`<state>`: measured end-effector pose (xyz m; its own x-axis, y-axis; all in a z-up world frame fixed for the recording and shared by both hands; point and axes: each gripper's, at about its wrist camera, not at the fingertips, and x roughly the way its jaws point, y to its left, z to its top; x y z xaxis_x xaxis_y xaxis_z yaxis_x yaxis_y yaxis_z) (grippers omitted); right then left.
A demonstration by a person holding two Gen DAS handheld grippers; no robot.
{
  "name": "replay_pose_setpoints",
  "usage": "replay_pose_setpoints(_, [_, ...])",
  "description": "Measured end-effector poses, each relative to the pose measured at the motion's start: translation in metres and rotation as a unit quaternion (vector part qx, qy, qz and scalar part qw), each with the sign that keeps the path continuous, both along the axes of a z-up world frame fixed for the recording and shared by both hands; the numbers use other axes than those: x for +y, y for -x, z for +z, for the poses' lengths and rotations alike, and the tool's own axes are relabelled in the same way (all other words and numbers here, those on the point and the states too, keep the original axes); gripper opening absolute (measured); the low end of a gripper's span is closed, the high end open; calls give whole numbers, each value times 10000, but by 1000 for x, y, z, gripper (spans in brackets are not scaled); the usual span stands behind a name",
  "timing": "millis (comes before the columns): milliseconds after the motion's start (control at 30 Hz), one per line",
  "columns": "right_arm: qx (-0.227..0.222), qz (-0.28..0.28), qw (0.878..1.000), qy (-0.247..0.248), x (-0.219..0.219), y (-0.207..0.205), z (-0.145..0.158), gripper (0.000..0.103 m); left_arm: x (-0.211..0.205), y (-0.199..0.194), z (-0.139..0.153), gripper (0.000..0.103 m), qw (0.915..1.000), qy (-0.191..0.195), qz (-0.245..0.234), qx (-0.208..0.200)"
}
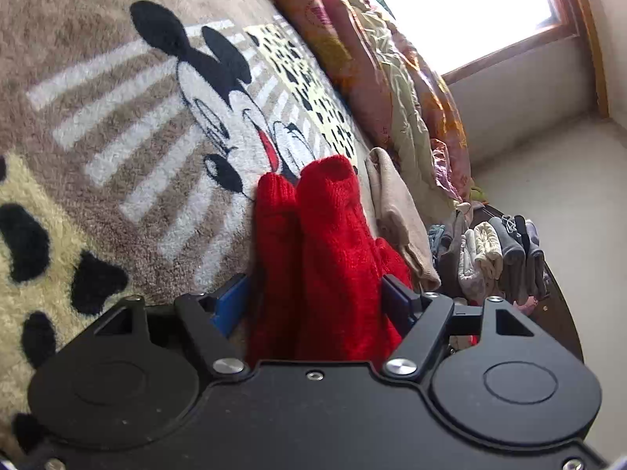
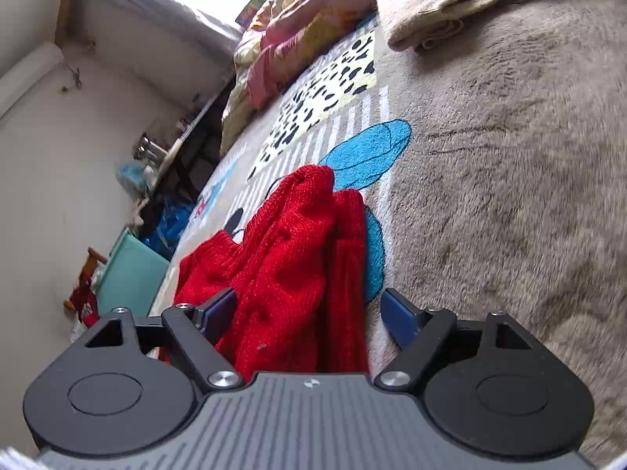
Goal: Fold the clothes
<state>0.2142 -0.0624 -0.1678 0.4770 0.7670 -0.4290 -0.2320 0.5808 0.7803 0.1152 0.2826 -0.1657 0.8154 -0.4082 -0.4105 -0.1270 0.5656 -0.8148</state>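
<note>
A: Where does the red sweater (image 1: 325, 258) sit?

B: Bunched on the cartoon blanket (image 1: 117, 125), lying between the fingers of both tongs. In the left view 2 knitted tubes, probably sleeves or folds, point away from the camera toward the beige garment (image 1: 395, 219).

A: And the tongs?

B: The left gripper (image 1: 313, 305) stands wide, its blue pads either side of the knit and not pressing it as far as I can see. The right gripper (image 2: 313, 313) is also wide; the sweater fills the left part of the gap and blanket shows beside the right pad.

A: What could go wrong?

B: The knit is thick and piled in several layers. If either gripper closes here, it may catch a whole wad instead of 1 edge, so the fold comes out lumpy. It may also pinch the fluffy blanket underneath and drag that along.

A: Anything else?

B: The loose weave can snag on a pad corner and stretch. And the beige garment lies near, so a wide sweep could rumple it. Whether the sweater is half folded or just heaped, I cannot tell.
</note>
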Motion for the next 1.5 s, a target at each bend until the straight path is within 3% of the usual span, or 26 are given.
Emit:
replay_pose_setpoints(167, [-47, 89, 9999, 48, 13, -2, -1, 81, -15, -6, 3, 71, 9986, -470, -242, -29])
replay_pose_setpoints(233, [-128, 126, 9998, 86, 14, 0, -1, 79, -22, -17, 6, 63, 9973, -553, -458, 131])
replay_pose_setpoints(267, [-142, 125, 9998, 80, 14, 1, -2, 78, -24, -19, 4, 63, 9971, -541, -514, 126])
replay_pose_setpoints(333, [-82, 73, 9999, -24, 13, 1, -5, 64, -24, -18, -3, 57, 9972, -501, -547, -40])
replay_pose_setpoints(433, [-130, 141, 9996, -191, 14, 0, -11, 57, -12, -13, -9, 50, 9977, -175, -588, -291])
replay_pose_setpoints(567, [-5, 105, 9971, -760, 26, -7, -12, 52, 13, -16, -4, 48, 9966, 319, -492, -579])
replay_pose_setpoints(700, [-293, 525, 9938, -939, 88, -28, 11, 52, 81, -6, 2, 48, 9935, 678, 90, -914])
replay_pose_setpoints(800, [-391, 1025, 9883, -1063, 159, -46, 23, 52, 139, 15, 4, 48, 9865, 894, 750, -1148])
replay_pose_setpoints(967, [-416, 2007, 9700, -1308, 301, -72, 40, 52, 230, 59, 10, 48, 9633, 954, 1969, -1555])
replay_pose_setpoints(1167, [-371, 2983, 9406, -1580, 434, -71, 60, 52, 316, 111, 30, 48, 9284, 656, 3072, -1985])
replay_pose_setpoints(1367, [-320, 3910, 9014, -1831, 560, -66, 80, 51, 357, 153, 32, 48, 8843, 474, 4030, -2312])
replay_pose_setpoints(1500, [-464, 4559, 8707, -1784, 618, -63, 90, 51, 361, 166, 18, 48, 8506, 478, 4616, -2474])
